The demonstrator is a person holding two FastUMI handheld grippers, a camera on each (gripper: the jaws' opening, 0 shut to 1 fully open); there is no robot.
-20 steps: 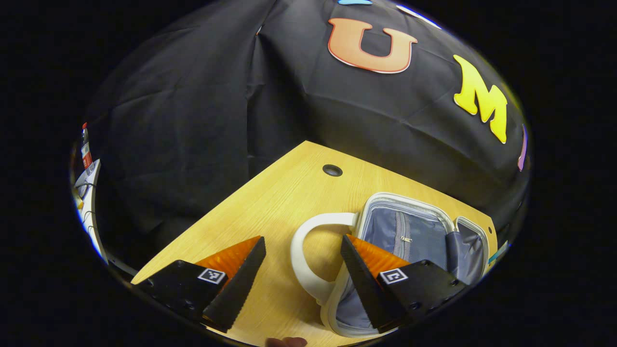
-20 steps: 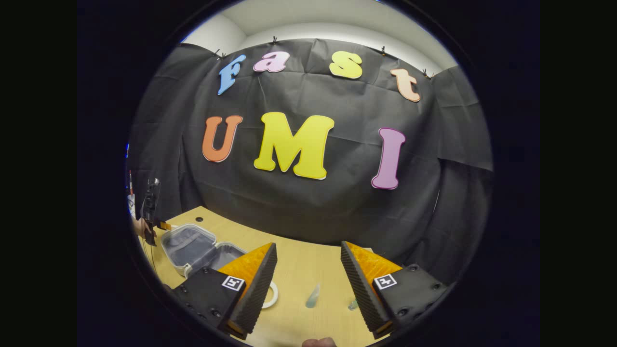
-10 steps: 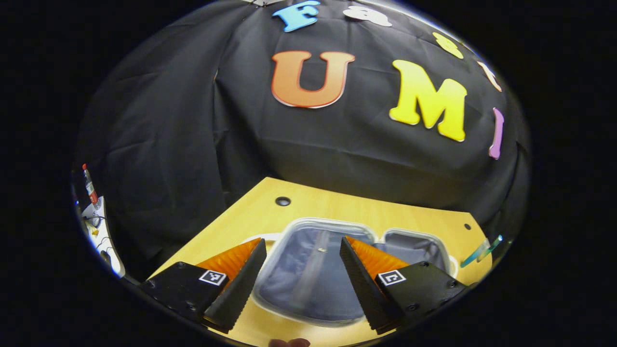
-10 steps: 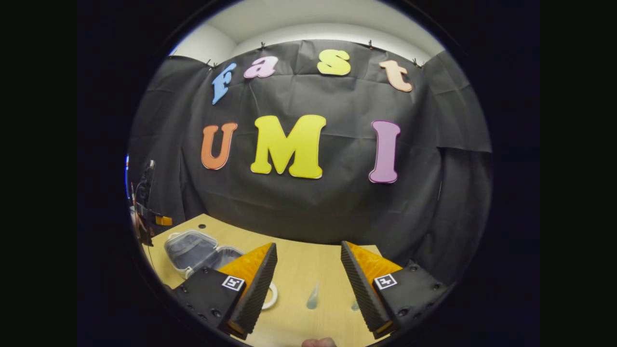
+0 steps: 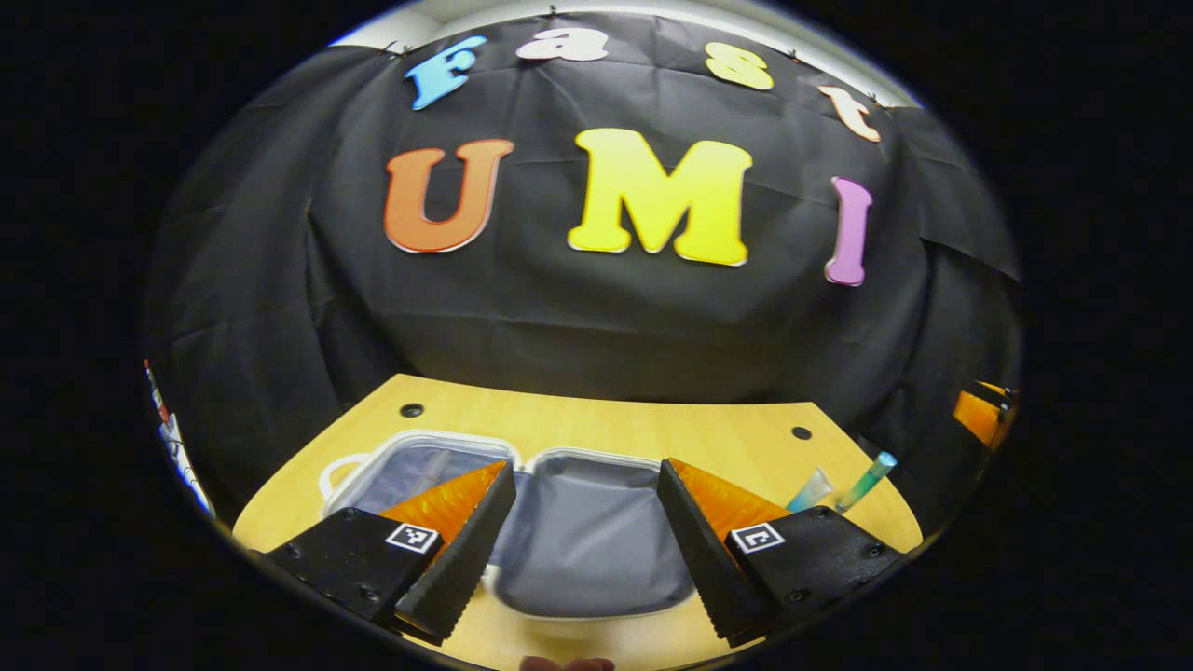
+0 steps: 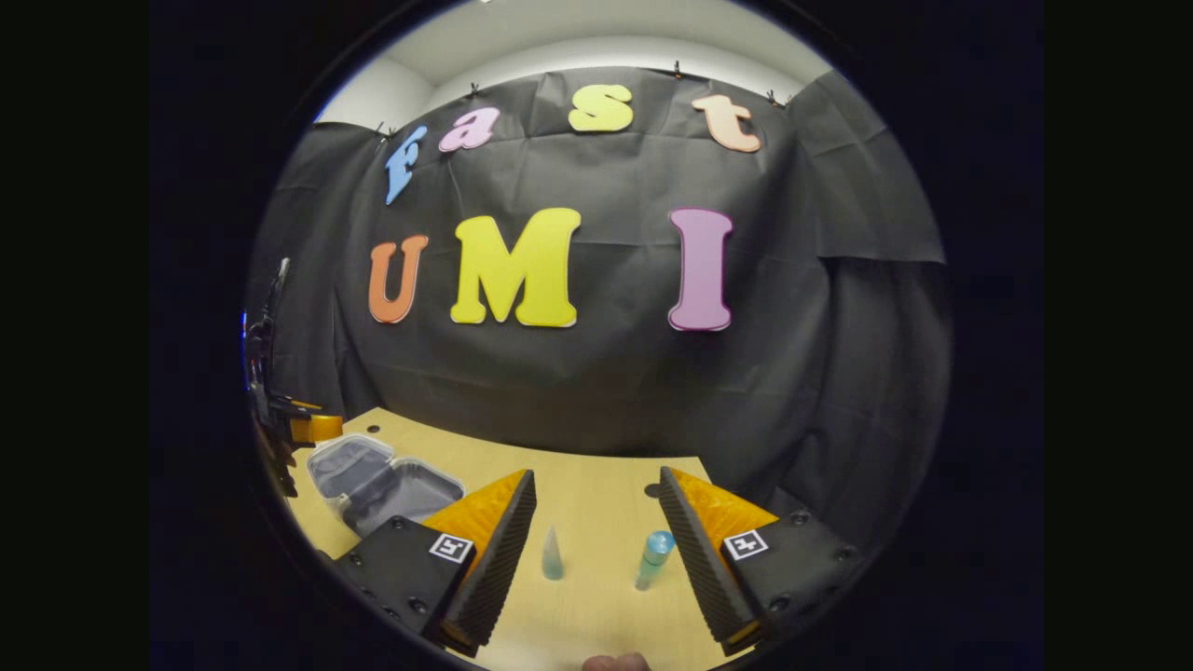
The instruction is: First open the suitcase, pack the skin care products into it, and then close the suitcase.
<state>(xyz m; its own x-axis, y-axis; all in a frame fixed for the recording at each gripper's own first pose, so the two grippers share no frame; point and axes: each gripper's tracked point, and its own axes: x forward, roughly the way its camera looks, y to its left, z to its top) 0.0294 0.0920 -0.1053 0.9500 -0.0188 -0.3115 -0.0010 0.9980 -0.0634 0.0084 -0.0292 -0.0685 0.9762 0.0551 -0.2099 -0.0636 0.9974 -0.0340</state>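
The small suitcase lies open flat on the wooden table, both grey-lined halves up and its white handle at the left. My left gripper hovers open just above its right half with nothing between the fingers. Two skin care products lie to the right: a clear tube and a teal-capped tube. In the right gripper view the clear tube and the teal tube lie on the table between the fingers of my open right gripper. The suitcase sits far left there.
The table has cable holes at its back left and back right. The black booth cloth hangs close behind it. The left gripper shows at the left edge of the right gripper view.
The left gripper has swung right, from over the handle end to facing the open case's right half. The right gripper has turned slightly, and both tubes now sit between its fingers.
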